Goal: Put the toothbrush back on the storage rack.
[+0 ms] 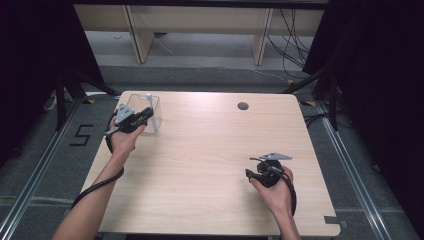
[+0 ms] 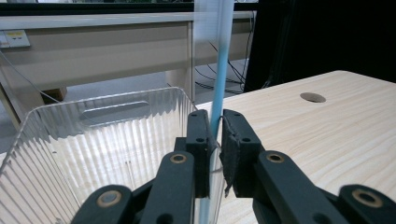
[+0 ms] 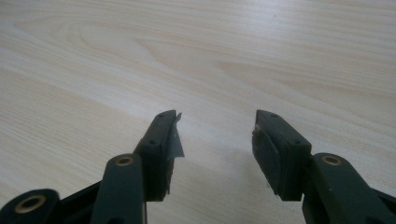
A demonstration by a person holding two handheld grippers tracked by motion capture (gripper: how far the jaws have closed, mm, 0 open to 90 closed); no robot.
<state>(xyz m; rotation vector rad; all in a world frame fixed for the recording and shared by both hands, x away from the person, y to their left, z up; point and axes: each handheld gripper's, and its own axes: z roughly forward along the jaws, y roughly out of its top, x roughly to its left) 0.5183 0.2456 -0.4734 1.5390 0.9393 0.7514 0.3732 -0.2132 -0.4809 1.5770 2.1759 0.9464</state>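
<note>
1. Table point(image 1: 200, 170): pale wood top with rounded corners. A small round hole point(image 1: 243, 106) sits near the far edge, right of centre. The middle of the top is bare wood.

2. Bin point(image 1: 152, 100): a clear plastic box with ribbed walls, standing at the far left corner of the table. In the left gripper view its ribbed wall point(image 2: 107, 140) runs from the left edge to just beside the jaws, open side up.

3. Left gripper point(image 1: 145, 116): held in the person's left hand point(image 1: 122, 140) at the bin's near right edge, a grey plate on top, a black cable trailing back along the forearm. Jaws narrow, pinched on a thin stick. In the left gripper view point(image 2: 214, 140) the pads close on it from both sides.

4. Right gripper point(image 1: 248, 173): held in the person's right hand point(image 1: 277, 192) low over the near right part of the table, well apart from the bin. In the right gripper view point(image 3: 217, 135) the jaws stand wide, bare wood between them, nothing held.

5. Stick point(image 1: 151, 111): thin, pale blue, roughly upright at the bin's right wall. In the left gripper view point(image 2: 223, 60) it rises from between the pads to the top edge, its upper part blurred.
</note>
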